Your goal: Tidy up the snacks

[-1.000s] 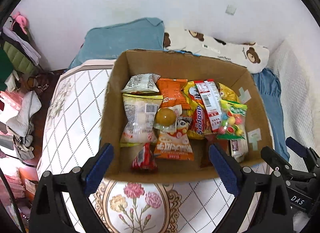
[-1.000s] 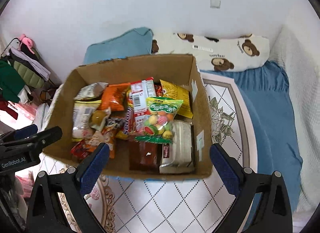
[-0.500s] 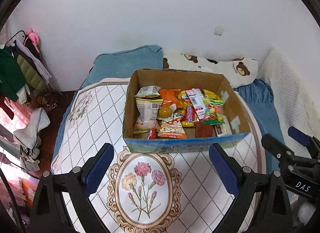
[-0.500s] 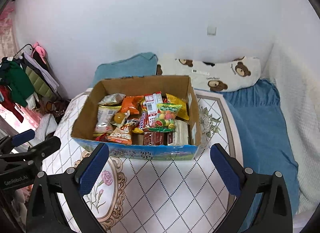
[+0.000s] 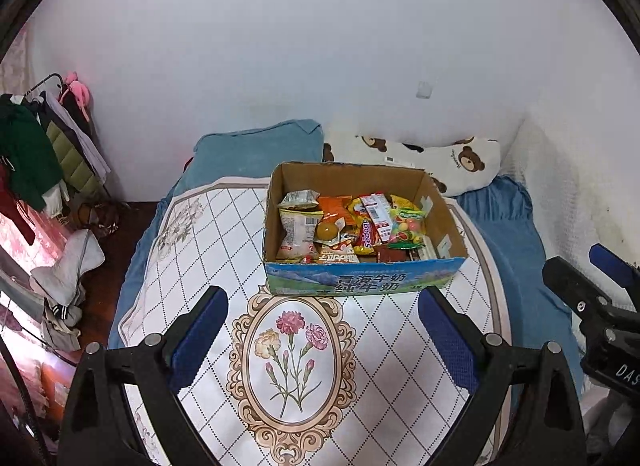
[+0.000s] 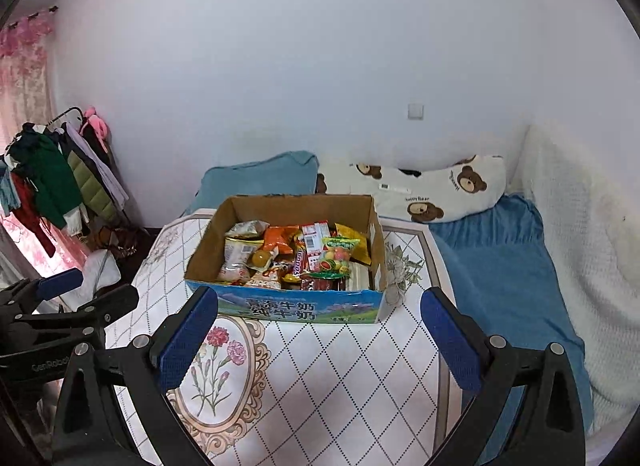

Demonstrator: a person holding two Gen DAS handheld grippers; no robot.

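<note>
White wall and a bed (image 5: 504, 217) dressed in blue filled the left wrist view, with a quilted floral mat (image 5: 296, 346) spread across it and a cardboard box (image 5: 360, 282) standing on the mat's far half. Snack packets (image 5: 352, 225) lay heaped inside the box, none visibly out on the mat. The left gripper (image 5: 322, 340) hung well short of the box, its blue-padded fingers (image 5: 200, 330) spread wide with nothing between them. From the right wrist view the same box (image 6: 288, 306) sat ahead and a little left, the snacks (image 6: 296, 254) overlapping one another; the right gripper (image 6: 320, 342) was likewise splayed and empty, apart from the box's printed front wall. With every packet seemingly boxed, the task looked close to finished — or a tidying pass remained. Any reach would go best from above, coming down over the front wall and pinching one packet by a crimped edge, since the pile is loose and slippery wrappers could drag neighbours along. A bear-print pillow (image 6: 432, 189) and blue pillow (image 6: 260, 177) lay behind the box, and a clothes rack (image 6: 60, 185) stood off left — none blocked the approach; only the box's walls did.
</note>
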